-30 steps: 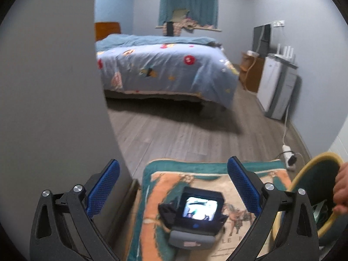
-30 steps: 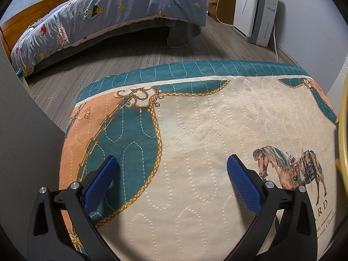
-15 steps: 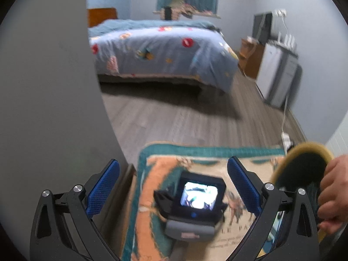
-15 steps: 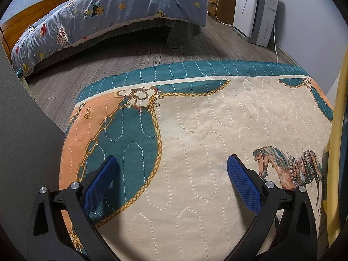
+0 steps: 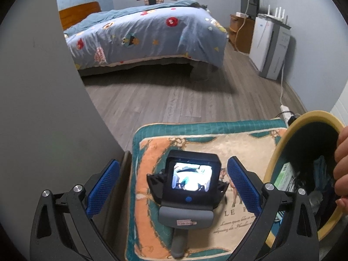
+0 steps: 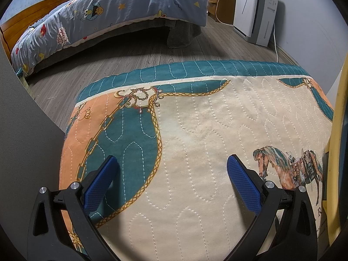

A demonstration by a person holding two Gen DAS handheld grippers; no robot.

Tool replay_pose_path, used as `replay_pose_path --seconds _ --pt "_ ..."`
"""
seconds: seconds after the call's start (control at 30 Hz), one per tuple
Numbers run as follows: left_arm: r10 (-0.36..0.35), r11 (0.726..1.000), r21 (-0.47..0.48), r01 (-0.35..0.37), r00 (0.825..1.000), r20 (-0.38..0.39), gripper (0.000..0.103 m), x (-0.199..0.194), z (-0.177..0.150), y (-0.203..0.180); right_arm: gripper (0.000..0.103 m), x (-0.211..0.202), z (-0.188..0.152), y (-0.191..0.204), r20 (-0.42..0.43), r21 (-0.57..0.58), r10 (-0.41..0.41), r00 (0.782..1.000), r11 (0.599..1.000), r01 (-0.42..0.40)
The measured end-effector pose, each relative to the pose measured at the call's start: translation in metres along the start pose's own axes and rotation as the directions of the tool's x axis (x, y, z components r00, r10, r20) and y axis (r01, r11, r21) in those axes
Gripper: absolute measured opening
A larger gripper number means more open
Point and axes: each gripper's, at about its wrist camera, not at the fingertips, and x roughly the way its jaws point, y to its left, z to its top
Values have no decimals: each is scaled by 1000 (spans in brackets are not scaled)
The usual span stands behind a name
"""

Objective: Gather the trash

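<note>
A yellow-rimmed trash bin [image 5: 280,143] with a dark liner stands at the right edge of the left wrist view, and a bare hand [image 5: 341,165] grips its rim. Green and white packaging [image 5: 285,176] lies inside it. Its yellow rim also shows in the right wrist view [image 6: 339,113]. My left gripper [image 5: 173,187] is open and empty, held above the right gripper unit [image 5: 189,184], which lies flat on a quilted mat. My right gripper [image 6: 171,184] is open and empty, resting low over the mat [image 6: 206,130].
The mat with a horse print covers a low surface [image 5: 152,139]. A grey wall [image 5: 39,108] stands close on the left. Beyond lie wood floor [image 5: 174,100], a bed with a blue duvet [image 5: 148,37], a white appliance [image 5: 269,43] and a power strip [image 5: 287,111].
The left gripper has swung and tilted downward, showing more of the mat and bin. The hand has drawn the bin closer to the mat. The right gripper has not moved.
</note>
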Motion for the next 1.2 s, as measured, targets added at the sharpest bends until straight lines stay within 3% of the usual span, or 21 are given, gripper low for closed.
replay_pose_path --seconds 0.57,0.83,0.97,1.2 --pt "-7 1000 16 7 1000 -11 98 1 0 -3 99 1 -1 1 0 0 0 1000 1000 0" --pt "-23 1000 -4 23 999 32 98 -5 1 2 99 0 1 -1 0 0 0 1000 1000 0" --pt "-49 999 -12 49 999 15 98 -2 2 2 99 0 0 -1 0 0 0 1000 1000 0" --pt "-25 1000 15 25 1000 -8 98 3 3 -2 99 0 1 -1 0 0 1 1000 1000 -1"
